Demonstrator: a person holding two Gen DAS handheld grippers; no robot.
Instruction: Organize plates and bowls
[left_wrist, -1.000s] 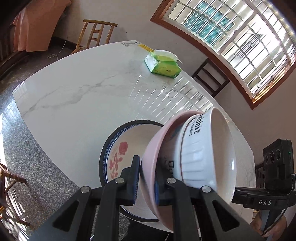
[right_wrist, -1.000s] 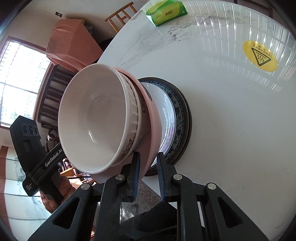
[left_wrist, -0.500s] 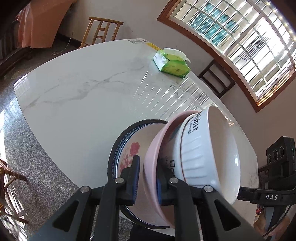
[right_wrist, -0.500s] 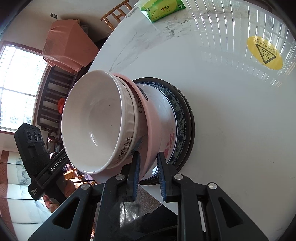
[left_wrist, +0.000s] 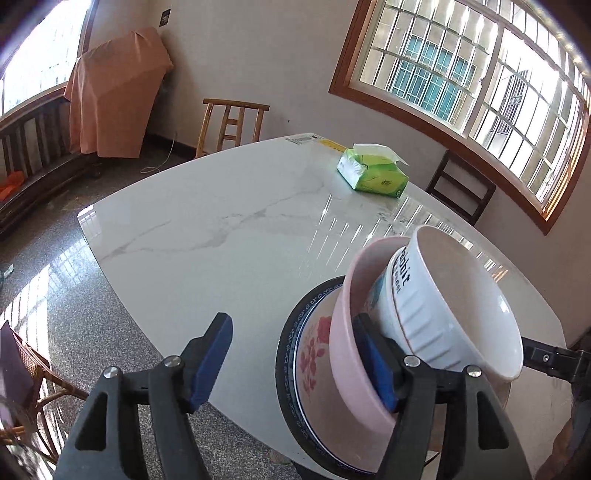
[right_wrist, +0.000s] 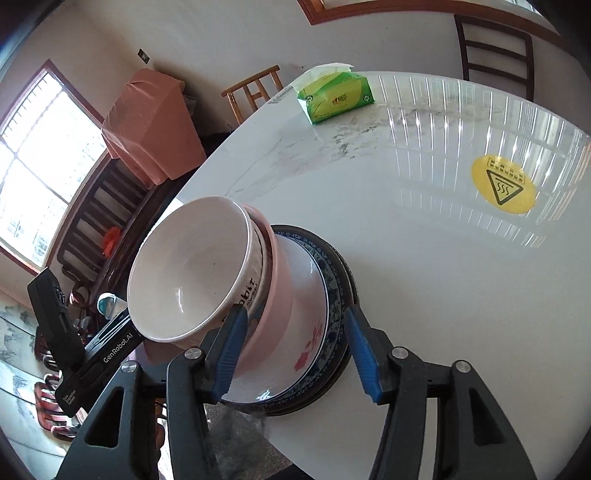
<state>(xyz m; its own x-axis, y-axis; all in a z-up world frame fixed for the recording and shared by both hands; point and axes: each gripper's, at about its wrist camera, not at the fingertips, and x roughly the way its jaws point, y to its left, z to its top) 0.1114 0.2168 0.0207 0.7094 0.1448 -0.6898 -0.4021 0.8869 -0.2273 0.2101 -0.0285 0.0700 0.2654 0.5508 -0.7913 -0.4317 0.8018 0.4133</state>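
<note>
- We see a stack of crockery at the near edge of the white marble tabletop (left_wrist: 229, 236), close to one of its corners; a dark-rimmed plate (right_wrist: 345, 280) lies at the bottom, a blue-bordered floral plate (right_wrist: 314, 295) rests on it, a pink bowl (left_wrist: 347, 354) sits in that plate, and a white ribbed bowl (right_wrist: 192, 273) with dark lettering nests inside the pink one.
- Our left tongs (left_wrist: 291, 365) stand wide apart; the right-hand pad reaches inside the pink bowl, against its wall and beside the white bowl's ribs, while the left-hand pad hangs free over bare marble, well clear of the crockery.
- Our right tongs (right_wrist: 295, 350) are likewise spread and grip nothing; one blue pad lies in front of the bowls' sides, the other sits just beside the outer plate rims; we cannot tell whether either pad touches.
- Each wrist view catches the other gripper's black body on the far side of the stack.
- A green tissue pack (left_wrist: 373, 175) lies near the far edge of the tabletop, well apart from the stack; a yellow warning sticker (right_wrist: 504, 184) marks the marble towards the right side.
</note>
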